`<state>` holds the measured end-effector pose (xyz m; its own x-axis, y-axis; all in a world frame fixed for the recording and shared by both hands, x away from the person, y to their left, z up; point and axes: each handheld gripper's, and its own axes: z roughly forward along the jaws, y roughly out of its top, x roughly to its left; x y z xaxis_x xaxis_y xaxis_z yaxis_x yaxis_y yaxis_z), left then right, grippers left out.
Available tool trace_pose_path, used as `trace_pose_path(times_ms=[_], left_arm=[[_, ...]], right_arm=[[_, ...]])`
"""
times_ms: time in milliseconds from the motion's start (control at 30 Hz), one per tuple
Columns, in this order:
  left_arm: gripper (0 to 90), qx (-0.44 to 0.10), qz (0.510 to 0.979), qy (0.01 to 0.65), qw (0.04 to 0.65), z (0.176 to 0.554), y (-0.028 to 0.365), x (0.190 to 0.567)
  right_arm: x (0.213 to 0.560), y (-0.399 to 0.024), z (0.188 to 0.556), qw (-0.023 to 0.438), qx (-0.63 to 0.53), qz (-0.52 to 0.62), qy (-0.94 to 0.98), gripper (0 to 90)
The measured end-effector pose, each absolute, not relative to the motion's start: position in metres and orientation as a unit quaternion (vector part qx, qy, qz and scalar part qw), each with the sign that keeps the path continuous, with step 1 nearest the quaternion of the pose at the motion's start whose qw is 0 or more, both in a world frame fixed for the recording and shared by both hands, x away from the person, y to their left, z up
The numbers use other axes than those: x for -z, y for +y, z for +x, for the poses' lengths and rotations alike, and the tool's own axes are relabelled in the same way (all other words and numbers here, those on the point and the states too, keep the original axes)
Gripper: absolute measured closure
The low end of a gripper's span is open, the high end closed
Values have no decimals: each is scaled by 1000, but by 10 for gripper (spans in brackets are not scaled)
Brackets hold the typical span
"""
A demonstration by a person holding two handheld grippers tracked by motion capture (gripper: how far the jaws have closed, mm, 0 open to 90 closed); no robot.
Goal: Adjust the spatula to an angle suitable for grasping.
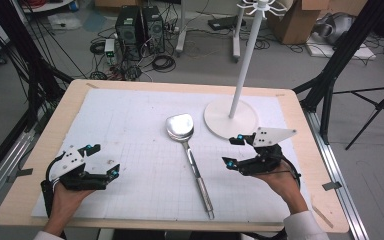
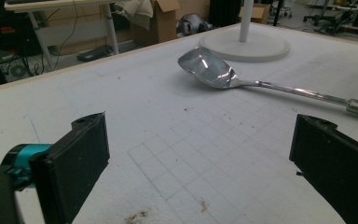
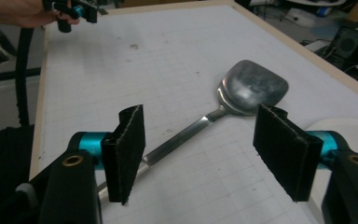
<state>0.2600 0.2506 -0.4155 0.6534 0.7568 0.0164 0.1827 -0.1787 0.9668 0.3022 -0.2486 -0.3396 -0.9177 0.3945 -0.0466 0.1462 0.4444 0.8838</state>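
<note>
A shiny metal spatula lies mid-table on the white gridded mat, head toward the far side and handle toward the near edge. My right gripper hovers just right of the handle, open, with nothing between its pads. In the right gripper view the spatula lies on the mat beyond the right gripper, untouched. My left gripper rests low at the near left, open and empty. In the left gripper view the spatula lies well ahead of the wide-apart left gripper.
A white stand with a round base and tall pole rises at the back right of the mat, close behind my right gripper. Beyond the wooden table edge are computer towers, cables, cardboard boxes and black tripod legs.
</note>
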Motion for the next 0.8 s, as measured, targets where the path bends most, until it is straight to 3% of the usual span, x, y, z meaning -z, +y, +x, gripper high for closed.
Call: trace_pose_path(times_ms=[167,233,367,400,433,500,800], left_arm=[[52,-261,724,323,551,260,250,415],[52,-261,723,324,551,260,250,415],[52,-261,723,324,551,260,250,415],[52,-262,724,323,550,260,250,415],[52,-262,724,323,550,260,250,415],[52,-261,724,323,551,260,250,416],[52,-260,725,321,551,260,249,416]], right_arm=[[338,-239,306,115,-492,155,849,382],[337,-235,308,110,-490,140,854,479],[337,-229,311,90,-484,133,860,554],[338,-224,313,79,-481,121,865,637],[338,-224,313,79,-481,121,865,637],[338,-217,315,68,-472,100,873,752],[342,-194,320,31,-441,63,895,880]])
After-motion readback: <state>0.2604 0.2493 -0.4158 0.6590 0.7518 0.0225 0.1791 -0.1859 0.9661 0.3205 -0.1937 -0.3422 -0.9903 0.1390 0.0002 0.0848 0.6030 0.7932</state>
